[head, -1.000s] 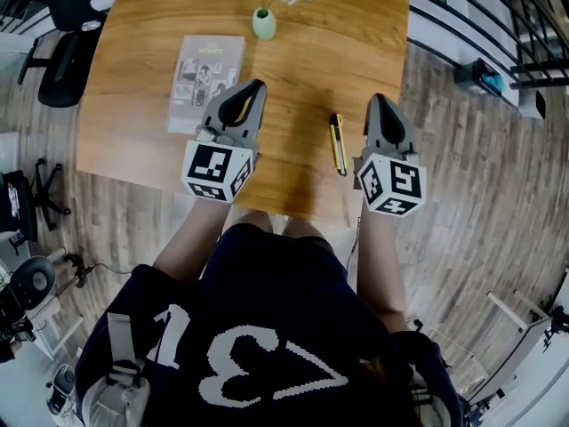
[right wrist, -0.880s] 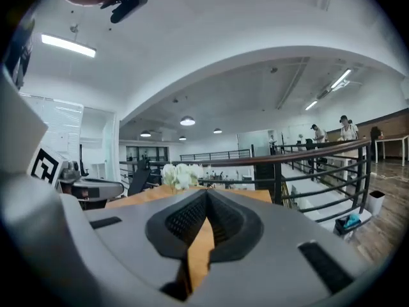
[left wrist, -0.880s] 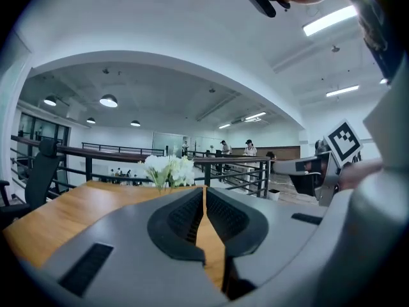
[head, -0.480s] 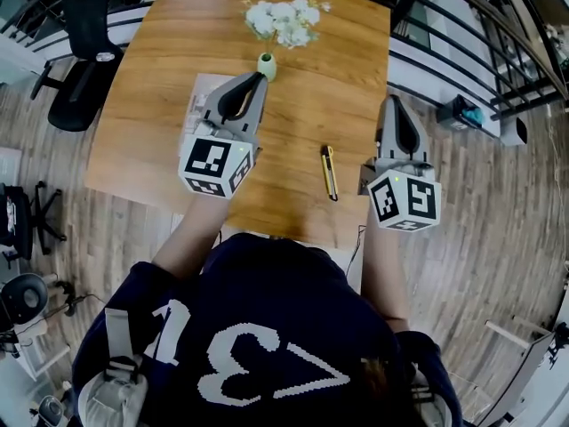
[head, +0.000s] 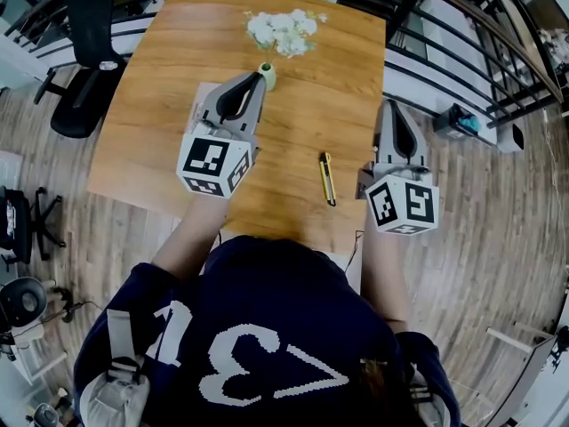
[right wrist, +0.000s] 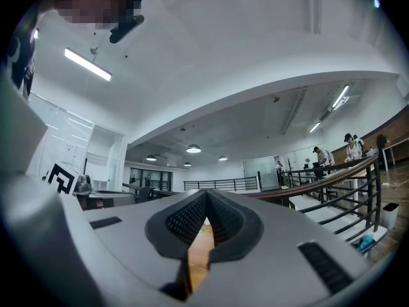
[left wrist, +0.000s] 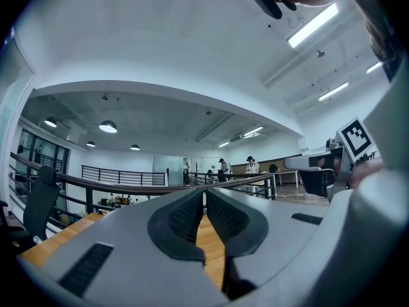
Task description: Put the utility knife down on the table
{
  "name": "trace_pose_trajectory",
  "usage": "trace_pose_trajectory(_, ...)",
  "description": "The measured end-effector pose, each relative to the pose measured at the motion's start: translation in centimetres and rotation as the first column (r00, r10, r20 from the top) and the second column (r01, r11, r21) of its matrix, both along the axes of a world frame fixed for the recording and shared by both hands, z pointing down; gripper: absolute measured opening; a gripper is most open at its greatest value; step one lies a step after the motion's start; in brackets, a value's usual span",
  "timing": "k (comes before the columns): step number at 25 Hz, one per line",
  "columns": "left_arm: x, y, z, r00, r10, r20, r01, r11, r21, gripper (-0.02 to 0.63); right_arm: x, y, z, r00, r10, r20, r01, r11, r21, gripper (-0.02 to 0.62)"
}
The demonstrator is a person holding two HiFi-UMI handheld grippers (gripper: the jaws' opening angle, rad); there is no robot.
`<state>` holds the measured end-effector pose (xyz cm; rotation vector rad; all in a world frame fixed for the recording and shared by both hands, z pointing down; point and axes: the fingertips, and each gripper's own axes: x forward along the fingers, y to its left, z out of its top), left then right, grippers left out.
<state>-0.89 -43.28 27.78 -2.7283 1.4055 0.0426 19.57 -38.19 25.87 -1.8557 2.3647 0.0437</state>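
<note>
A yellow and black utility knife [head: 327,178] lies flat on the wooden table [head: 160,114], near its front edge, free of both grippers. My left gripper [head: 256,78] is held high above the table's middle, jaws shut with nothing between them [left wrist: 204,194]. Over the table's right edge my right gripper [head: 388,108] is raised too, to the right of the knife, shut and empty [right wrist: 206,194]. Both gripper views look level across the room, over the table.
A vase of white flowers [head: 283,34] stands at the table's middle back, just beyond the left gripper's tips. A booklet [head: 201,96] lies under the left gripper. A black office chair [head: 84,52] stands left of the table, a railing [head: 462,69] runs to the right.
Both grippers have risen away from the table, still shut. The knife has stayed where it lies on the table.
</note>
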Motion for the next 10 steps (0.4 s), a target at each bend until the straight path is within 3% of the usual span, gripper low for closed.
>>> trace_pose_trajectory(10,0.49,0.23,-0.34,1.000,0.003,-0.010,-0.003,1.000,0.009,0.028,-0.10,0.37,-0.03,1.000,-0.003,0.004,0.002,1.000,0.009,0.025)
